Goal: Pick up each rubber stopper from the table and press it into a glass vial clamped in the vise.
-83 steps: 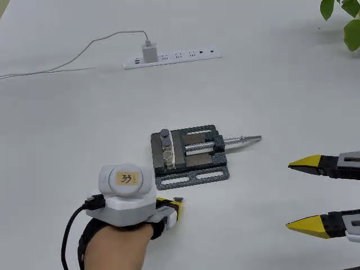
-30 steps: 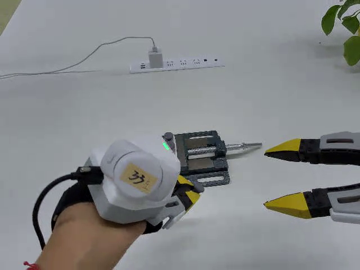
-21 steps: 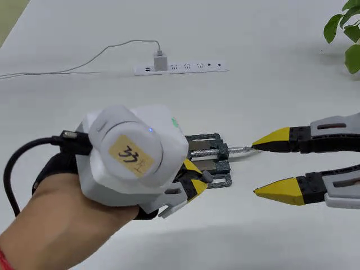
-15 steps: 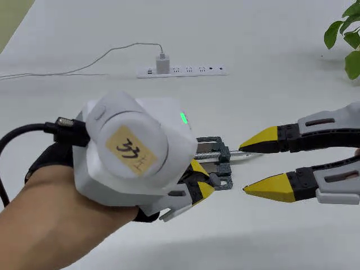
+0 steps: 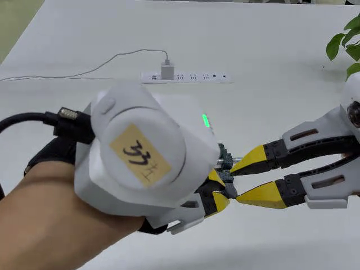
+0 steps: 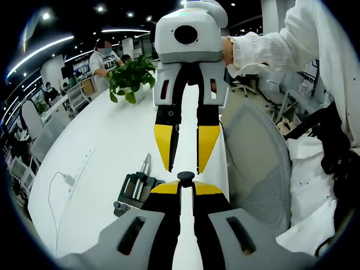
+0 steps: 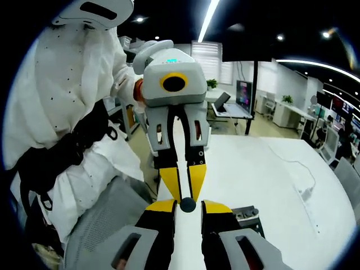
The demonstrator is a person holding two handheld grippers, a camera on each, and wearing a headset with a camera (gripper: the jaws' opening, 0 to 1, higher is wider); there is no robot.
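Mid-air handover: the left gripper (image 6: 185, 189) pinches a rubber stopper (image 6: 185, 176) between the right gripper (image 6: 184, 167)'s parted jaws (vise (image 6: 136, 188) below), which likely must close next.

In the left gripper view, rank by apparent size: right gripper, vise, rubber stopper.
1. right gripper, largest, though it is close to the camera, which inflates it
2. vise
3. rubber stopper, smallest
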